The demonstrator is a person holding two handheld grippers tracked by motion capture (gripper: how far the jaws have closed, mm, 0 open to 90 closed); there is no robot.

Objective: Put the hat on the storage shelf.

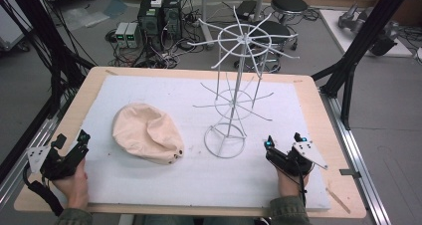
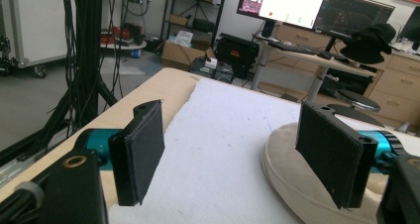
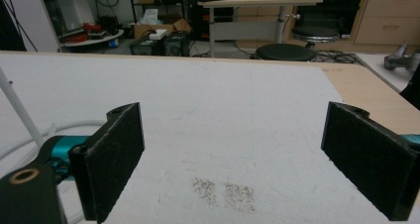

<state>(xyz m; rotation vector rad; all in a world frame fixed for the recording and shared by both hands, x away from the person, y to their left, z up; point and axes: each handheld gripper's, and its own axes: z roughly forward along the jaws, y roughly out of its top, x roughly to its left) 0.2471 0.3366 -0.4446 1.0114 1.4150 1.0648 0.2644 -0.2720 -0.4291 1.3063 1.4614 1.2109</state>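
Both grippers parked at the near edge, jaws spread wide, holding nothing.

Left gripper (image 1: 74,144) sits near the left corner, right gripper (image 1: 283,150) near the right, likely a neutral start pose. The beige hat (image 1: 147,133) lies flat on the white mat (image 1: 164,93), just beside the base of the white wire rack (image 1: 234,93), which stands upright mid-table, arms bare, probably where the hat goes.

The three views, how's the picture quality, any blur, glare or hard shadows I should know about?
High view: even, soft light, slightly soft focus; the thin white wire rack blends into the white mat. Left gripper view: the monitor is blown out by glare. Right gripper view: sharp on the mat, with no hard shadows.
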